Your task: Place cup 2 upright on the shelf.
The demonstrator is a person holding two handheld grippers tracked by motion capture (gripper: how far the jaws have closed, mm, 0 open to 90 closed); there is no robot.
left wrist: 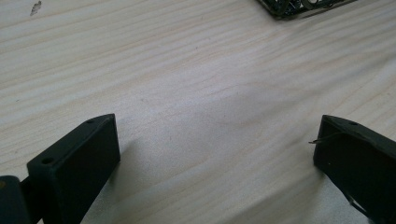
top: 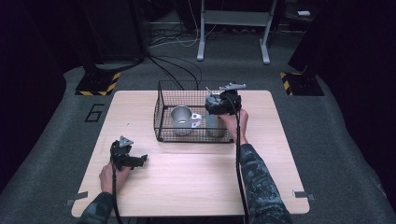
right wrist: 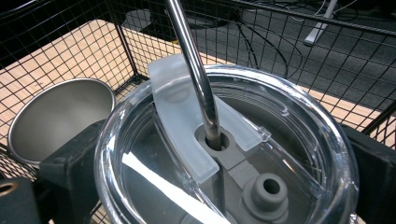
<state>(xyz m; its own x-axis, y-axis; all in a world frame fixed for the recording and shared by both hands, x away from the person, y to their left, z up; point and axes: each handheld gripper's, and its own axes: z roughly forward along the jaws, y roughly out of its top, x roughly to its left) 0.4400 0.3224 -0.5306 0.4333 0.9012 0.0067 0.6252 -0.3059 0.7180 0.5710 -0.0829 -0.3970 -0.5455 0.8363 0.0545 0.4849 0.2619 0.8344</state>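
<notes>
A black wire basket (top: 161, 109) stands at the far middle of the wooden table (top: 196, 182). Inside it, a steel mug (top: 181, 120) with a handle sits on the left. On the basket's right side, my right gripper (top: 223, 105) is shut from above on a steel tumbler (top: 215, 125). In the right gripper view the jaws press both sides of the tumbler's clear lid (right wrist: 280, 154), a metal straw (right wrist: 191, 60) rises through the lid, and the mug (right wrist: 56, 116) shows to the left. My left gripper (top: 137, 161) rests low over the near left of the table, open (left wrist: 219, 135) with only bare wood between its fingers (left wrist: 79, 163).
The basket's mesh walls (right wrist: 327, 51) surround the tumbler closely. A corner of the basket (left wrist: 285, 7) shows at the top of the left gripper view. Beyond the table, cables and a metal stand (top: 233, 28) sit on grey carpet.
</notes>
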